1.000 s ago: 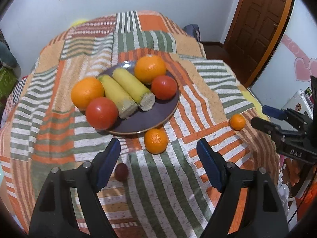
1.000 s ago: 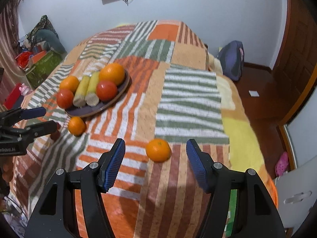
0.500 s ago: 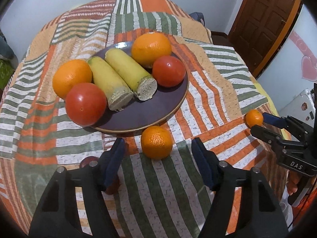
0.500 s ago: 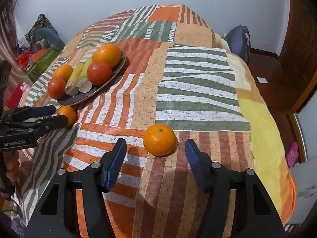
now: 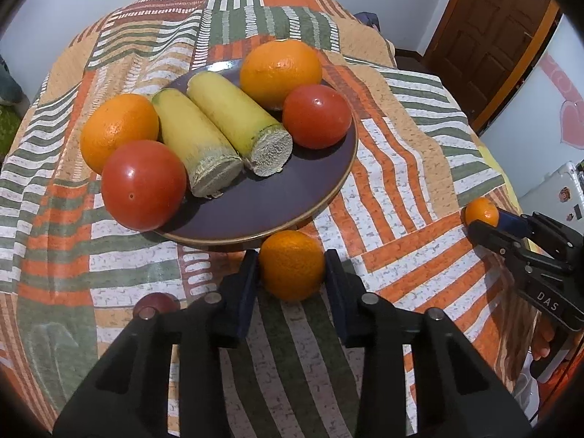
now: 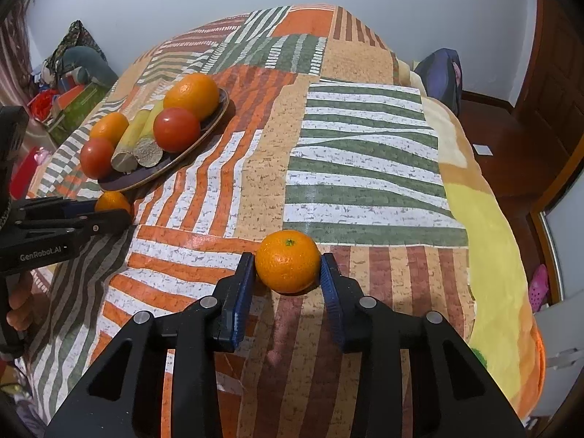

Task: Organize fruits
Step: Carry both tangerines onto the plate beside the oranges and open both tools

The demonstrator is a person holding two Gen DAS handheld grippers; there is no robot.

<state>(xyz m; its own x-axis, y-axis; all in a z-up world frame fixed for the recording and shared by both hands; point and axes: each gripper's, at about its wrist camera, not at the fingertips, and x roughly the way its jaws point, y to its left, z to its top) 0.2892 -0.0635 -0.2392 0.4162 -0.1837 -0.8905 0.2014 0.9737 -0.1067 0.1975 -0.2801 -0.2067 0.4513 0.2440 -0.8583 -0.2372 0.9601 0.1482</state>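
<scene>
Orange mandarins are our targets: one lies on the bed blanket just before the plate, one well apart. We close the left claw and right claw on them, pads at each rind. Round fruit may roll free if the pads sit off-centre; overpressure bruises.
</scene>
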